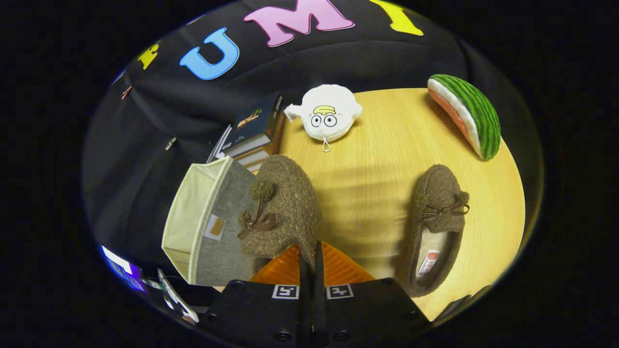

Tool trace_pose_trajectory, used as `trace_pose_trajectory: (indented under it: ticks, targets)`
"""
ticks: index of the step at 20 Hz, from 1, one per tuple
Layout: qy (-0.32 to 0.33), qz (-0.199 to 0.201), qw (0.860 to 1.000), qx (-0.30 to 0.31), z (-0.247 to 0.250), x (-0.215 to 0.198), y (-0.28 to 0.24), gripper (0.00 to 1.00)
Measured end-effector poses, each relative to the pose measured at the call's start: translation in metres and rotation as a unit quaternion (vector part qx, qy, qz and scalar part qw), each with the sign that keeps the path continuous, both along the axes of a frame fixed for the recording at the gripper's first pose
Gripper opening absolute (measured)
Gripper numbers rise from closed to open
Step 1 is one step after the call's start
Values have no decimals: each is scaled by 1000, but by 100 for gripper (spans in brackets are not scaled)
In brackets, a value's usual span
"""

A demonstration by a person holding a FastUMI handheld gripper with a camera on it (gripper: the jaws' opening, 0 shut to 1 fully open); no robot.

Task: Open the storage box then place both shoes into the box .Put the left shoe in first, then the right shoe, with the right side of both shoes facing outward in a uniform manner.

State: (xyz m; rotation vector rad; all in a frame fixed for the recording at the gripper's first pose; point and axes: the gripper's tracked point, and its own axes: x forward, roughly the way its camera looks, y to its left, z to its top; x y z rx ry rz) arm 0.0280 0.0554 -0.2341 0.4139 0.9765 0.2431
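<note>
Between the fingers of the gripper [312,256], one brown shoe [280,208] is clamped at its edge, just beside the open storage box [193,217]. The other shoe [435,227] lies on the wooden surface [372,164], well apart.

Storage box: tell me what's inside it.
The storage box shows only its pale lining; its depths are hidden. The hand-held gripper has its fingers shut on the brown slipper beside the box.
</note>
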Motion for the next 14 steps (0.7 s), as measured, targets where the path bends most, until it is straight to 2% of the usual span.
trace_pose_trajectory:
  ticks: [7,11,14]
  targets:
    - [-27,-80,994,73,76,-16,40,6]
    - [-68,-99,988,98,112,-14,81,6]
    - [-73,-88,986,122,126,-16,120,6]
